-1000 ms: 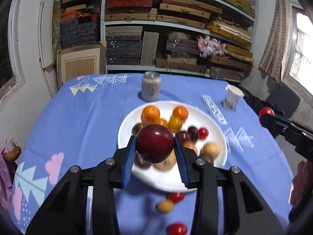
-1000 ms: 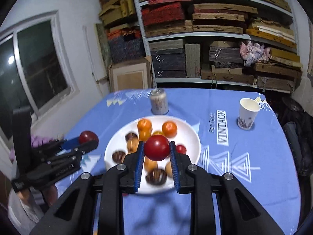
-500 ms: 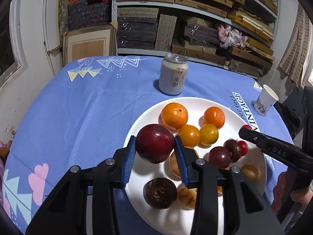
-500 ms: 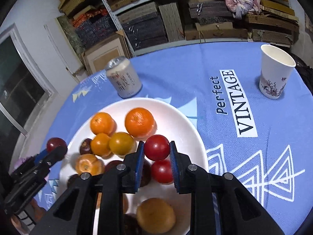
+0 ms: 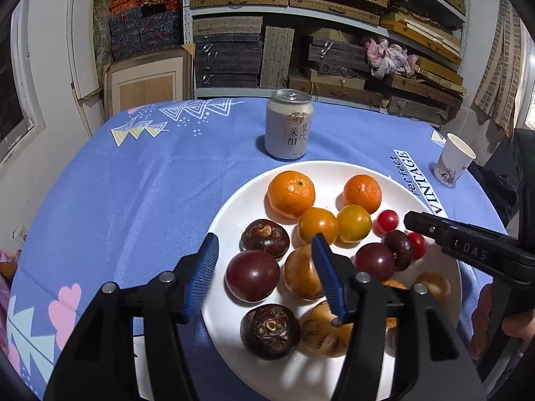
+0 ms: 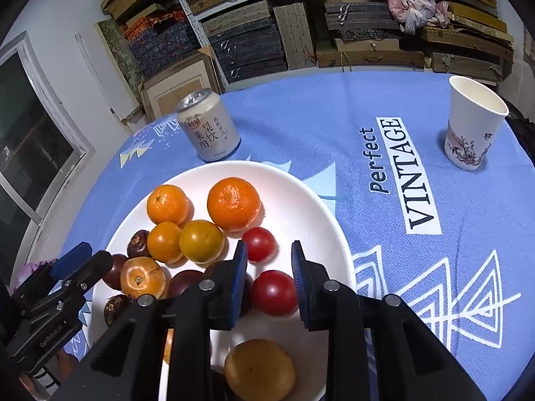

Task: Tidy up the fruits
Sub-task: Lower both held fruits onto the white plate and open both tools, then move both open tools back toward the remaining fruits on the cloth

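A white plate (image 5: 234, 207) (image 6: 301, 197) on the blue tablecloth holds several fruits: oranges, yellow and red tomatoes, dark plums, brown fruits. My left gripper (image 5: 265, 274) is open, and the dark red plum (image 5: 252, 280) lies on the plate between its blue pads. My right gripper (image 6: 269, 284) is open, and the red tomato (image 6: 273, 292) rests on the plate between its pads. The right gripper also shows in the left wrist view (image 5: 468, 247). The left gripper also shows in the right wrist view (image 6: 72, 267).
A drink can (image 5: 289, 128) (image 6: 209, 123) stands just behind the plate. A paper cup (image 5: 454, 159) (image 6: 473, 123) stands at the right on the cloth. Shelves with boxes fill the wall behind the table. A window is at the left.
Both grippers came down over the plate and opened. The plum left the left gripper and the tomato left the right gripper; both now lie on the plate.
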Demonstrator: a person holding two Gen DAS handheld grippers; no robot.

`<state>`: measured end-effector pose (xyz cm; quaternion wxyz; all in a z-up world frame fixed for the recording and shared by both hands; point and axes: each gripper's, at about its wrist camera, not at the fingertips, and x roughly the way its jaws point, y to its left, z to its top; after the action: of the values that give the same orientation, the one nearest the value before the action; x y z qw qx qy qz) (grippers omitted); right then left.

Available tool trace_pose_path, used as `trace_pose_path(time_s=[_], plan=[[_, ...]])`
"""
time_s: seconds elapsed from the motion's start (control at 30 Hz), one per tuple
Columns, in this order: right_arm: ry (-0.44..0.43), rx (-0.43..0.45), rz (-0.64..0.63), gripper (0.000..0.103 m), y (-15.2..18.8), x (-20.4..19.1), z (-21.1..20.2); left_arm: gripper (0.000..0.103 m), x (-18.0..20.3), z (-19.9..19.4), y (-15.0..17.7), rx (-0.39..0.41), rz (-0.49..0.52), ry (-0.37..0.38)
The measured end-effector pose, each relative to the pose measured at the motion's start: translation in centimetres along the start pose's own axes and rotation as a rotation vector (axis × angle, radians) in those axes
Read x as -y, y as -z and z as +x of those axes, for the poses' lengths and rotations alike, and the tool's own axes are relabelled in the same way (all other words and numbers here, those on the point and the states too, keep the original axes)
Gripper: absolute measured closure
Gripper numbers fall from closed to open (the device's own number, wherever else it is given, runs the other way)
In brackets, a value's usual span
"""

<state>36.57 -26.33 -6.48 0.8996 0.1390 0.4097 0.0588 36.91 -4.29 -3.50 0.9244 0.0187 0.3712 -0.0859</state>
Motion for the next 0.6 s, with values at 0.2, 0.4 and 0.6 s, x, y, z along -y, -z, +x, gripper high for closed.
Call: trace_pose_path(time_s=[0.2,0.4,0.6], plan=[[-0.067,0.100,0.001,0.075,-0.7,-0.9,-4.7,0.046,-0.6,-2.2,-0.1,0.023,-0.005,-0.019],[-0.186,0.216,-0.086,0.061,0.6,-4.3,-13.1,0.023,-1.6,-8.5,2.2,0.124,-0.021,-0.026],[-0.202,0.221,-0.151,0.056,7.2,-4.7,-17.3,0.021,-0.8,-11.9,7.7,0.133,0.003,-0.034]])
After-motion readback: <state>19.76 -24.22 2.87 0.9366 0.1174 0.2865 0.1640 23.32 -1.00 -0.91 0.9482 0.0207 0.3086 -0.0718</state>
